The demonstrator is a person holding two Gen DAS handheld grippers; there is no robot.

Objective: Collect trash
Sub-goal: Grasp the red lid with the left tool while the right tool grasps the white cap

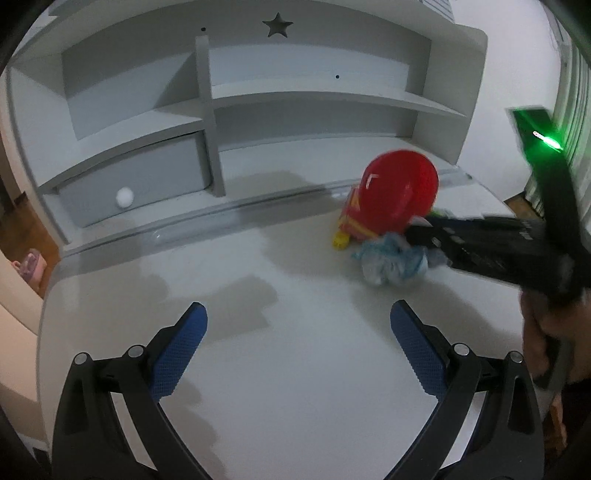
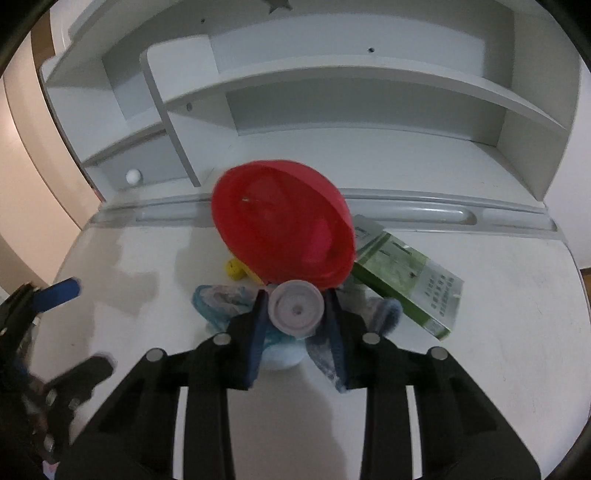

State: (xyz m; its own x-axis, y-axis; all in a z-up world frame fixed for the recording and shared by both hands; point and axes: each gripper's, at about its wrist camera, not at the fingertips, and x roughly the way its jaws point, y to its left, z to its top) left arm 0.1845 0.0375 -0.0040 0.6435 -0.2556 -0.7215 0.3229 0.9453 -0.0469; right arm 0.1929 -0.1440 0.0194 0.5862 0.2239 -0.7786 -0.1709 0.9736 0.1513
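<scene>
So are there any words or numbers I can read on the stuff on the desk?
None can be read.
Green box: rows of pale print on its side, too small and blurred to read.
Red and yellow packet behind the red bowl: stripes only, no clear letters.
Right gripper, shut on the round grey lid: no writing shows.
Star cut-out on the shelf: a shape, not text.

Left hand-held gripper (image 1: 298, 345) with black linkage arms, silver round screws, blue knurled finger pads (image 1: 177, 354), right hand-held gripper (image 2: 295, 325) alike
</scene>
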